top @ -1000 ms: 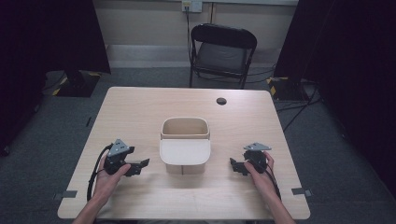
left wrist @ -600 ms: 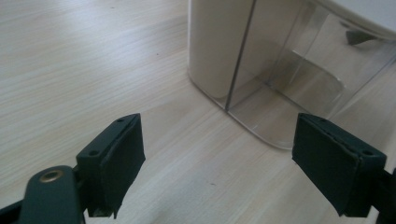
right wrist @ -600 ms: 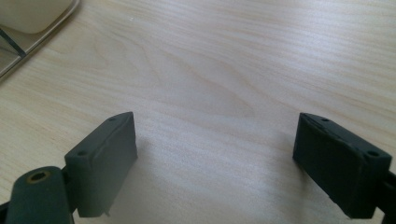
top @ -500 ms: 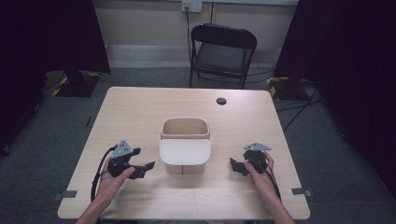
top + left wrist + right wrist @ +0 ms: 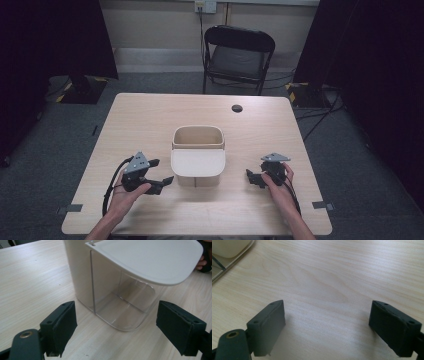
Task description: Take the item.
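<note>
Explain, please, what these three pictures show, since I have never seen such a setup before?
A person sits at a wooden table holding a two-jaw claw tool in each hand. One picture looks down from above; the other two come from cameras riding on each claw, looking along its black jaws. In the middle stands a beige container with a flat lid hinged open and a clear front. The left claw points at it, jaws open; the right claw is open over bare wood. Neither holds anything. A small dark disc lies farther back.
</note>
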Action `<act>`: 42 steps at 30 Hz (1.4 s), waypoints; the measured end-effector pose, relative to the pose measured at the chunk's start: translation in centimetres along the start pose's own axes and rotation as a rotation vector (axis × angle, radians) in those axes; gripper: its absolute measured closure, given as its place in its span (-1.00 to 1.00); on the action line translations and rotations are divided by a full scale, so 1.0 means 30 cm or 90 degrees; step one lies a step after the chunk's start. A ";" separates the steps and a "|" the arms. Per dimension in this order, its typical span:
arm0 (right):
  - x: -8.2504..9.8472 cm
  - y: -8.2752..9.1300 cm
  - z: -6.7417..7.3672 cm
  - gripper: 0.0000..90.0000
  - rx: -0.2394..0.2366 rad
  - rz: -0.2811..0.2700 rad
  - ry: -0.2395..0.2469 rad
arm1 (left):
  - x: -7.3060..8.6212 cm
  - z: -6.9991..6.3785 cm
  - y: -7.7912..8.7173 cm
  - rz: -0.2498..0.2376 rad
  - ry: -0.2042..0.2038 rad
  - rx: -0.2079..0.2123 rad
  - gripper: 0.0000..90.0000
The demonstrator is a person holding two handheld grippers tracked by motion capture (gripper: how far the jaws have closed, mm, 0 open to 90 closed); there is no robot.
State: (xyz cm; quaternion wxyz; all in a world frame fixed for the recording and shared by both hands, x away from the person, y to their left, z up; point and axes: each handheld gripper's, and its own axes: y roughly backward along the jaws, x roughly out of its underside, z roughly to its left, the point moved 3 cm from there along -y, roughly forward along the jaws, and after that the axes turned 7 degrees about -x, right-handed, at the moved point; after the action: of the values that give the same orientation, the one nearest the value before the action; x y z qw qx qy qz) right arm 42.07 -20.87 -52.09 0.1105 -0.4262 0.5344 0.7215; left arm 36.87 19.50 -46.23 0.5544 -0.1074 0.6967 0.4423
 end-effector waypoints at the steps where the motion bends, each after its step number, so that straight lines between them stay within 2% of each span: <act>1: 0.000 0.000 0.000 -0.71 0.000 0.000 0.000 | -0.001 -0.003 -0.001 -0.001 0.001 0.002 -0.64; 6: 0.000 0.000 0.000 -0.71 0.000 0.000 0.000 | -0.017 -0.026 -0.009 -0.010 -0.009 0.016 -0.64; 13: 0.000 0.000 0.000 -0.71 0.000 0.000 0.000 | -0.021 -0.034 -0.015 -0.008 -0.015 0.023 -0.64; 20: 0.000 0.000 0.000 -0.71 0.000 0.000 0.000 | -0.024 -0.029 -0.022 -0.007 -0.006 0.013 -0.63; 24: 0.000 0.000 0.000 -0.71 0.000 0.000 0.000 | -0.026 -0.034 -0.028 -0.013 0.003 0.021 -0.63; 27: 0.000 0.000 0.000 -0.71 0.000 0.000 0.000 | -0.031 -0.031 -0.034 -0.013 -0.002 0.016 -0.63; 33: 0.000 0.000 0.000 -0.71 0.000 0.000 0.000 | -0.040 -0.030 -0.040 -0.014 0.008 0.012 -0.63; 37: 0.000 0.000 0.000 -0.71 0.000 0.000 0.000 | -0.043 -0.029 -0.041 -0.018 -0.002 0.013 -0.62; 42: 0.000 0.000 0.000 -0.71 -0.001 0.000 0.000 | -0.050 -0.034 -0.036 -0.036 0.006 0.016 -0.61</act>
State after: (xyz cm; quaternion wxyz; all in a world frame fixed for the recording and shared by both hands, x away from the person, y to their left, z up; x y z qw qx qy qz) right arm 42.07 -20.87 -52.09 0.1104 -0.4261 0.5340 0.7218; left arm 37.42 17.60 -45.47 0.5647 -0.1226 0.7015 0.4171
